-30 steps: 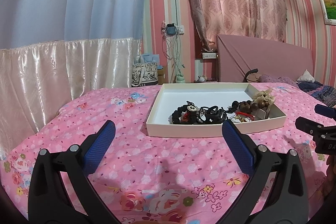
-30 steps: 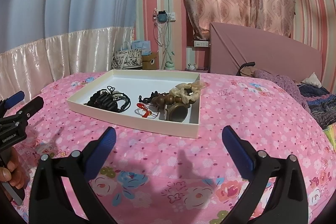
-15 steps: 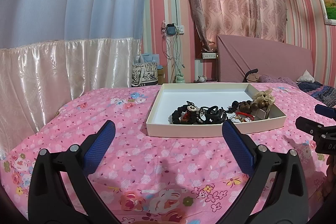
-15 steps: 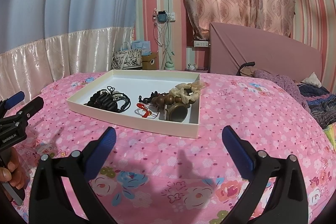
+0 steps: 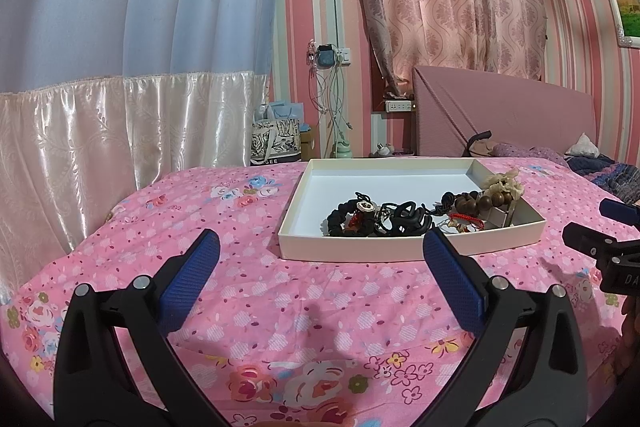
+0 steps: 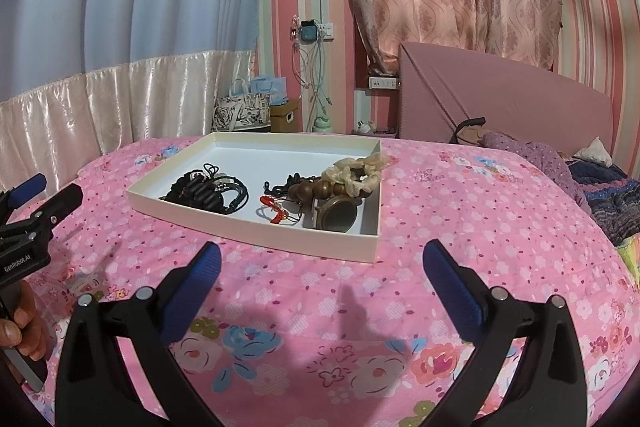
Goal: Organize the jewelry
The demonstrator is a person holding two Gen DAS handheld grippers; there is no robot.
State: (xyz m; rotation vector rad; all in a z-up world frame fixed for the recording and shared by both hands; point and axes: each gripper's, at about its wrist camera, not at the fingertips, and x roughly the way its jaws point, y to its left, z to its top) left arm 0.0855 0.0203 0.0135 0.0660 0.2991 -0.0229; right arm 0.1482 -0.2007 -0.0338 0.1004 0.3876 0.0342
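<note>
A shallow white tray [image 5: 344, 251] [image 6: 256, 227] lies on the pink floral bedspread. In it lie black bracelets and cords [image 5: 356, 219] [image 6: 208, 189], a red cord charm [image 6: 274, 211], brown wooden beads [image 5: 472, 201] [image 6: 316, 189], a cream scrunchie [image 6: 356, 173] and a round bronze piece [image 6: 336, 215]. My left gripper [image 5: 320, 261] is open and empty, hovering in front of the tray's near edge. My right gripper [image 6: 320, 261] is open and empty, in front of the tray's near right corner. Each gripper shows at the edge of the other's view.
The bedspread [image 5: 304, 307] spreads around the tray. A pink headboard [image 5: 500, 119] and pillows stand at the back right. A patterned tote bag [image 5: 276, 143] and a charger with hanging cables [image 5: 326, 59] are by the far wall. Curtains hang behind.
</note>
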